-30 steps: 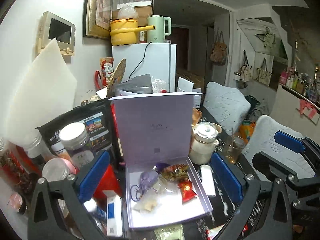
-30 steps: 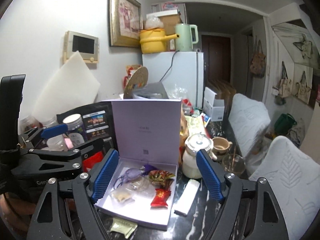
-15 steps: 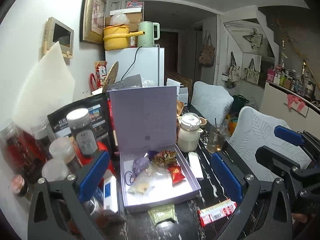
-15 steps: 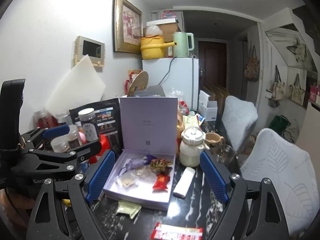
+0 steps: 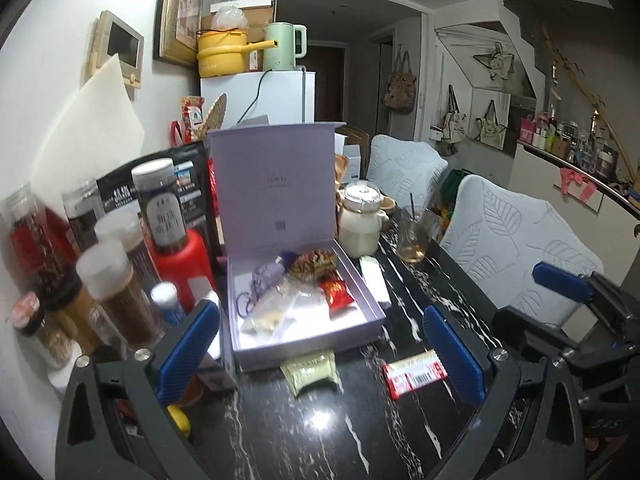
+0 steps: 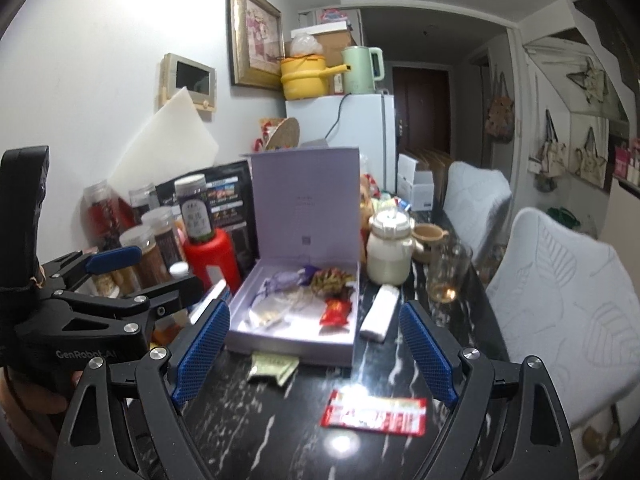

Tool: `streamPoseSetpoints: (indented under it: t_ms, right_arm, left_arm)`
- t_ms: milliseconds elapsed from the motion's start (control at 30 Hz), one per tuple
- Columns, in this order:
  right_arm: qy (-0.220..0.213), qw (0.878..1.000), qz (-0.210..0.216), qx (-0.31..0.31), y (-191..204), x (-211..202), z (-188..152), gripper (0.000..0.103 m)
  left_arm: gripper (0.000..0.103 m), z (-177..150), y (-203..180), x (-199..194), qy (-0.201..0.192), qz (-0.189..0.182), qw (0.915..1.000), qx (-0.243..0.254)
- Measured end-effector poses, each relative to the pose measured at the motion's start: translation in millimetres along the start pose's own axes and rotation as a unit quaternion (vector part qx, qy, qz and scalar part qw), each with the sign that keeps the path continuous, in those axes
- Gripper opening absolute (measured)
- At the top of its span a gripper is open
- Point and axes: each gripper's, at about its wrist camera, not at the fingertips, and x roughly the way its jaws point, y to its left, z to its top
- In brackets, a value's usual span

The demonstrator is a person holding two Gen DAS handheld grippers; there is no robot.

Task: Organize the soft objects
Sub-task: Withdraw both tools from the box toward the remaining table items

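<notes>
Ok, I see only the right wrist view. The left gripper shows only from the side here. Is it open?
Observer: Yes. The left gripper has its fingers wide apart, with nothing held between them.
Operator: Is anything near its finger on the jars' side that I miss?
Observer: A small yellow thing lies on the table just under that finger. I cannot tell what it is.
Operator: And further left, behind the gripper?
Observer: A small jar with a pink lid stands at the far left, beside the tall jars.
</notes>
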Motion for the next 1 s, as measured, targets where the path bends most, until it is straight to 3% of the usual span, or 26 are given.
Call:
streamPoseSetpoints:
  t_ms: [333, 1000]
  right_arm:
    - [0.031, 0.999, -0.006, 0.03, -11.9, -1.5, -42.8, 0.088]
    - [0.135, 0.987, -0.033, 0.085, -47.0, 43.8, -123.4, 0.088]
  left_arm:
    - [0.103, -37.4, 4.3, 7.5, 0.037, -0.021, 0.9987, -0.027]
    - [0.103, -98.8, 18.9, 84.6, 0.138, -0.05, 0.9868, -0.068]
